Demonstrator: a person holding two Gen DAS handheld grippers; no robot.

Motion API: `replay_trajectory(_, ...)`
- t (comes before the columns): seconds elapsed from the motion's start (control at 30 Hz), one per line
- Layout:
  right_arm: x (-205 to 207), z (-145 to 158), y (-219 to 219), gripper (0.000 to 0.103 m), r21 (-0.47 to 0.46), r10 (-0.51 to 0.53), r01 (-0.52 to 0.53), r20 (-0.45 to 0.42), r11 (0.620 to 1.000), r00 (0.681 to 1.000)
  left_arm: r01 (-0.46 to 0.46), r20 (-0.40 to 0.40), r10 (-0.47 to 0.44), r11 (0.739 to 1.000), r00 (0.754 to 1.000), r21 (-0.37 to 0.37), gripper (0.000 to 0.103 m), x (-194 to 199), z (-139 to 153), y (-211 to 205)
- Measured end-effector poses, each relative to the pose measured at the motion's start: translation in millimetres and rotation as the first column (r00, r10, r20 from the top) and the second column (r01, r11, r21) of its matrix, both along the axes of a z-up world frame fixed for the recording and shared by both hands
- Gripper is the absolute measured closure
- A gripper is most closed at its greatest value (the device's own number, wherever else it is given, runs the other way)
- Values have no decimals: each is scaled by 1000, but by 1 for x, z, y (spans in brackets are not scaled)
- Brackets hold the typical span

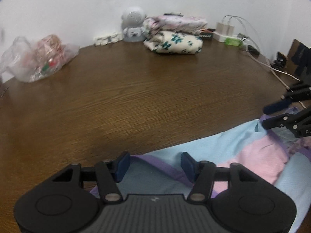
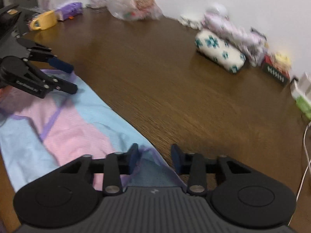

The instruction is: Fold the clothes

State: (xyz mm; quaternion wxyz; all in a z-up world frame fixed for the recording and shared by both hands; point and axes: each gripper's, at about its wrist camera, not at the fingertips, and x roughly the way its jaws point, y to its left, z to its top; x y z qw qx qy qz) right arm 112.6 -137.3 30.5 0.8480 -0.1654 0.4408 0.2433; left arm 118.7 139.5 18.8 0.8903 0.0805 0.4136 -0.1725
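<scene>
Garment: light-blue and pink cloth w/ purple trim, flat on brown wood-grain surface.

Left wrist view: left gripper fingers apart, straddling purple-trimmed edge, not clamped.

Right wrist view: right gripper fingers apart over cloth corner, nothing held.

Step prob. grasping for first fold. Next: close both on edges, lift together, fold over.

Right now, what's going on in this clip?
A person with two handheld tongs is working on a pastel blue, pink and purple garment spread on a brown wooden table. The left tongs and right tongs are both open over its purple-trimmed edge, gripping nothing. Folded clothes are stacked by the wall.
</scene>
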Motion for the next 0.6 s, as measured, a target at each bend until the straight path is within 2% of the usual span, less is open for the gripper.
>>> replay_trajectory(0.07,-2,-4,0,86,6,-5,5,-4,1000,1000,15,-4,-15,999,1000,-34,88,0,1,4)
replay_trajectory(0.17,-8,-6,3,95,6,1,-2,19,1000,1000,19,-8,-19,998,1000,-56,95,-3,1,6)
replay_trajectory(0.3,-26,-4,12,99,-30,-9,12,86,999,996,-20,33,22,998,999,-57,97,-21,8,8)
replay_trajectory(0.4,-59,12,14,99,-35,-4,11,190,999,982,-49,109,56,997,992,-66,97,-51,23,4)
replay_trajectory(0.5,-102,27,10,99,-23,4,3,298,1000,955,-71,182,81,996,980,-61,97,-94,32,-4)
replay_trajectory(0.6,-144,24,4,99,-5,38,-38,340,999,940,-112,159,121,991,980,-66,97,-133,18,-7)
